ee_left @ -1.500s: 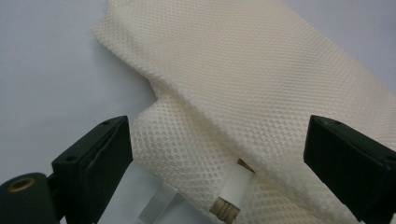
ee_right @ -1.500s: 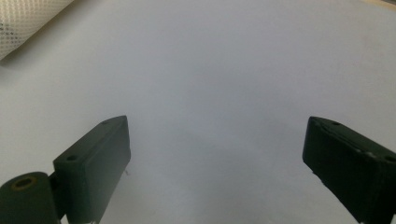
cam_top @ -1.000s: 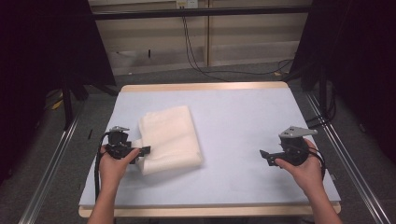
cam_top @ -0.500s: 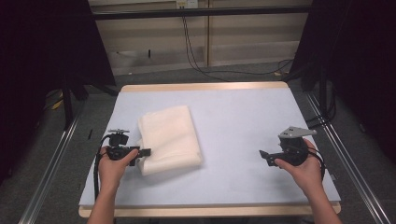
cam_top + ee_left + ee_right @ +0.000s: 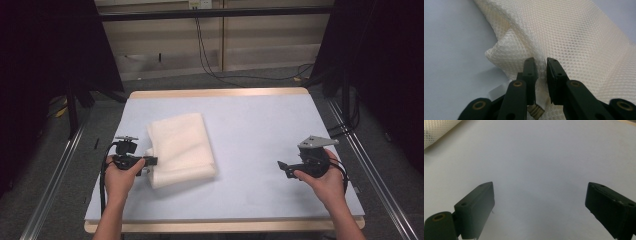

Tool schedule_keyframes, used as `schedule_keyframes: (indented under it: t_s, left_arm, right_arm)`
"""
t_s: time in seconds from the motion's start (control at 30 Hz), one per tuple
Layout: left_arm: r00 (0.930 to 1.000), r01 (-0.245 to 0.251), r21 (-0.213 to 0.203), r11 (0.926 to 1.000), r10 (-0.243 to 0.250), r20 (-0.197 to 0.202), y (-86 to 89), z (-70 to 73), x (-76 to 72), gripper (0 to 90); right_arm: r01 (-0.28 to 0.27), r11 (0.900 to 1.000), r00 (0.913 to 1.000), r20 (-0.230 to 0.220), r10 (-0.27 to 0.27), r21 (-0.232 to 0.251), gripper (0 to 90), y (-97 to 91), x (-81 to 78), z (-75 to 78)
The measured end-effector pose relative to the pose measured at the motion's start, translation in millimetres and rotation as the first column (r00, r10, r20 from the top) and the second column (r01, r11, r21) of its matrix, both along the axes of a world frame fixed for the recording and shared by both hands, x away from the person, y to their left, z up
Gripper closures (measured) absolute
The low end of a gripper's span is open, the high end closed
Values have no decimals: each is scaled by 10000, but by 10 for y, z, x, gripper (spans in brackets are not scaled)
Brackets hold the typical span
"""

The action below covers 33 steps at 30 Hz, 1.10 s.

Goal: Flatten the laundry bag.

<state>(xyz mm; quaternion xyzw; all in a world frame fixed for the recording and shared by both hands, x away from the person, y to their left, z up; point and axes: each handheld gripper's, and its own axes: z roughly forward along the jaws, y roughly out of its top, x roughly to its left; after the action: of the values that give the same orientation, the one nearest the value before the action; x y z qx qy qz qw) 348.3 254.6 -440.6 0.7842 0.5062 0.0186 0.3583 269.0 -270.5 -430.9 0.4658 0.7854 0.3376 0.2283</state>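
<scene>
Left hand-held gripper (image 5: pixel 150 161) sat at the near-left edge of the folded white mesh cloth (image 5: pixel 181 148), jaws just closing in on it. In the left gripper view (image 5: pixel 540 65) a pinch of mesh was caught between the two black jaws, pads pressing on the fabric, so it was grasping the cloth edge. A small folded corner of mesh stuck out to the left of the jaws there, and a white tag plus a bit of metal showed under them. Cloth lay flat on the left half of the desk (image 5: pixel 260 120), on the pale blue cover. Right hand-held gripper (image 5: pixel 282 167) was held over bare desk on the right side, well apart from the cloth, jaws released and wide with nothing between them (image 5: pixel 539 202). Cloth corner showed top left in that view (image 5: pixel 437 128).
</scene>
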Motion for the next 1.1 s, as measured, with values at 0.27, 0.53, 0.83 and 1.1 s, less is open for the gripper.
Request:
schedule_keyframes:
  t_s: [0.27, 0.53, 0.83, 1.1]
  left_arm:
    - [9998, -69, -126, 9999, 71, 177, 15, 137, 16, 806]
    - [9998, 27, -269, 9996, -21, 193, 12, 279, 39, 826]
    - [9992, 120, -303, 9995, -108, 375, -110, 432, 100, 827]
    - [9984, 320, -284, 9991, -306, 481, -204, 569, 154, 828]
  right_arm:
    - [4, 10000, 10000, -25, -4, -31, 81, -14, 0, -2]
    - [40, 10000, 10000, -80, -39, 33, 80, -19, 1, -7]
    - [2, 10000, 10000, -77, -2, 64, 81, -30, 7, -2]
    - [12, 10000, 10000, -34, -12, 36, 81, -28, 1, 6]
